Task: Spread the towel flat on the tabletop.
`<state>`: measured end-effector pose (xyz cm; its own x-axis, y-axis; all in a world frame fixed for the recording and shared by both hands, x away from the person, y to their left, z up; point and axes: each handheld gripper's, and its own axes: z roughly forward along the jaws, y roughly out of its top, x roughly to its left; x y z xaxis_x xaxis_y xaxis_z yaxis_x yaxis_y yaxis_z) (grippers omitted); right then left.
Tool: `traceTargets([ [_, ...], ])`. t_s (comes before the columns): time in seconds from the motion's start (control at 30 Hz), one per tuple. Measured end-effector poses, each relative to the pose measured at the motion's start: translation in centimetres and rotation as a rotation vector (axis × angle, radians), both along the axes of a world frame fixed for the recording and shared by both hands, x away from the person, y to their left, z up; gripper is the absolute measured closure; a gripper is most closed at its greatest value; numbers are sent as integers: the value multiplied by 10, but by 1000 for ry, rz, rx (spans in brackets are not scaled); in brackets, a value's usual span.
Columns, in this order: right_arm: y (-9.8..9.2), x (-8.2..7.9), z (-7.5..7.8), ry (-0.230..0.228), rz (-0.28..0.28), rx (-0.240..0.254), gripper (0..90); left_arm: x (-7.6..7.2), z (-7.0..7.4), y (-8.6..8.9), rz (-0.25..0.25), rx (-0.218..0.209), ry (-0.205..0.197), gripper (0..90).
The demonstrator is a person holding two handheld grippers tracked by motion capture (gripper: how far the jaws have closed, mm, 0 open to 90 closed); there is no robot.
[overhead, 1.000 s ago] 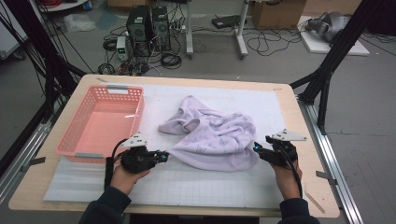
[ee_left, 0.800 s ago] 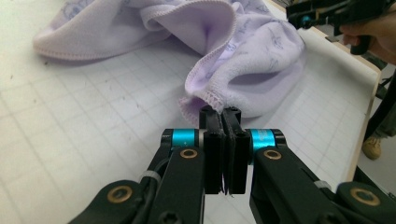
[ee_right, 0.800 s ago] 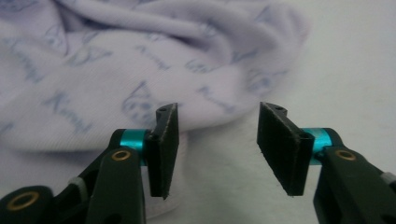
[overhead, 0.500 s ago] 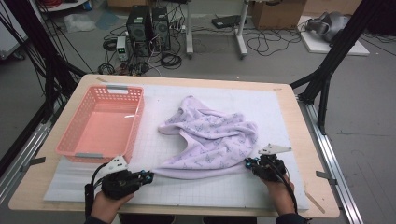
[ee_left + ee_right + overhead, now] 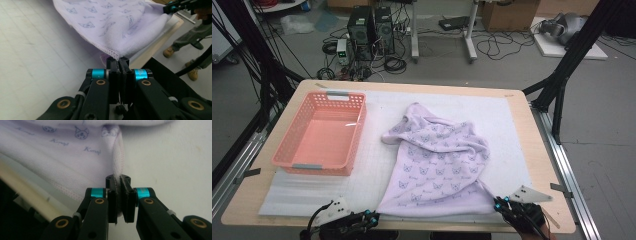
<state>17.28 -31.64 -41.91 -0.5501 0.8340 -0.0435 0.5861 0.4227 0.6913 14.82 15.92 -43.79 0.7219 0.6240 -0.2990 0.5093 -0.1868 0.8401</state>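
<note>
The step in hand looks like spreading a towel flat by its two near corners, probably ahead of folding it or putting it away. Going left to right: one pink basket (image 5: 319, 134) sits empty at the left of the white mat (image 5: 377, 170), well apart from the work. Next, the left gripper (image 5: 371, 216) at the table's near edge has its jaws pinched tight on the towel's near left corner, the stitched hem caught right between the pads (image 5: 113, 65). One lilac towel (image 5: 439, 165) (printed with small cat faces) lies over the middle of the mat, its near edge drawn taut between the two hands while its far part is still rumpled. At the right, the right gripper (image 5: 501, 202) is likewise clamped on the near right corner, the hem running into its pads (image 5: 112, 185). The next move, as I judge it, calls for both hands to work together with even tension, so that neither corner slips.
</note>
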Motion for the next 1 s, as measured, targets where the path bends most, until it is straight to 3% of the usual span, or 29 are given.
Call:
traceTargets([
  [0.03, -3, -7, 0, 10, -8, 1, 850, 0, 0, -1, 12, -5, -8, 809],
  [0.1, -9, -19, 0, 27, -21, -28, 850, 3, 2, 1, 56, -31, 10, 537],
  [0.13, -13, -24, 0, 38, -21, -21, 849, 5, 3, 2, 75, -31, 1, 497],
  [0.2, -19, -32, 0, 69, -16, -21, 832, 12, 7, 5, 114, -28, -16, 470],
  [0.27, -22, -36, 2, 66, -4, -20, 689, 23, 10, 5, 131, -32, -14, 456],
  [0.43, -22, -26, 11, -36, -24, 14, 577, 58, 6, -17, 126, 2, 16, 452],
  [0.57, -17, -11, 12, -86, -29, 26, 544, 81, -3, -42, 97, 39, 51, 451],
  [0.7, -12, 5, 7, -109, -19, 31, 529, 98, -11, -62, 86, 103, 72, 450],
  [0.77, -10, 13, 6, -121, -20, 35, 527, 103, -13, -69, 90, 172, 49, 478],
  [0.8, -10, 18, 5, -126, -25, 42, 519, 103, -12, -72, 90, 232, -4, 563],
  [0.83, -10, 23, 4, -127, -26, 56, 515, 104, -11, -72, 70, 272, -37, 733],
  [0.87, -9, 28, 2, -121, -37, 66, 513, 106, -10, -70, 79, 266, -32, 850],
  [0.9, -9, 34, 0, -119, -41, 62, 513, 108, -9, -66, 98, 280, -39, 862],
  [1.0, -6, 52, -7, -107, -51, 67, 523, 113, -5, -49, 198, 248, -60, 870],
])
